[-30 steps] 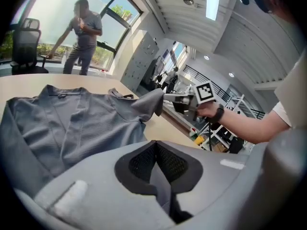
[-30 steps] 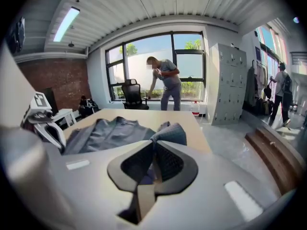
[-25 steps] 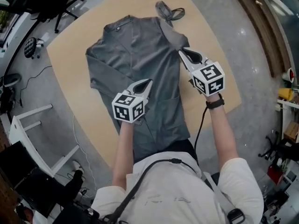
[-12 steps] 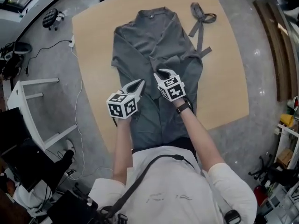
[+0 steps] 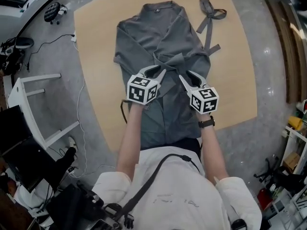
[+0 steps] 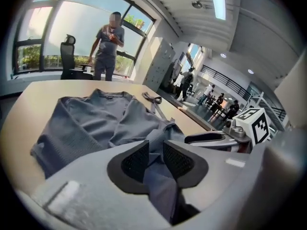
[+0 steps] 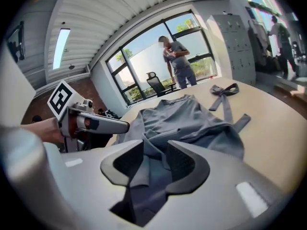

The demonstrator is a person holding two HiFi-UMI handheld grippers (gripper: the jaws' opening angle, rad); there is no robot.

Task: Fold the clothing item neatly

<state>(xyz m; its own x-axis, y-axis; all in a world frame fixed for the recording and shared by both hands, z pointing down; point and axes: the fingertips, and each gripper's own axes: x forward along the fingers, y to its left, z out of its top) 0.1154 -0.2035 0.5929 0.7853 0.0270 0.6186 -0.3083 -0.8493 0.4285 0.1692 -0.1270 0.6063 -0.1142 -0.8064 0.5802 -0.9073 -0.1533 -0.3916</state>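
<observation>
**Head view:** The grey garment [image 5: 163, 37] lies flat on the bench [image 5: 96, 47], with its sleeves [image 5: 169, 59] crossed at mid-body. The left claw [image 5: 154, 71] and right claw [image 5: 188, 75] sit over that crossing.

**Left gripper view:** The left claw [image 6: 154, 150] has just been opening, and cloth lies loose between its parted jaws. If it withdraws at an angle, it may snag the cloth and pull the fold open.

**Right gripper view:** The right claw [image 7: 156, 159] has also just been opening, its jaws apart around a ridge of fabric. The same snag hazard applies here.

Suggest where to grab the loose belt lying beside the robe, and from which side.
Probably the bunched, knotted far end of the belt: it stands up off the table, while the tail lies flat. Come from the right in the head view, over bare tabletop; the robe lies on its left and meets the tail's near end.
</observation>
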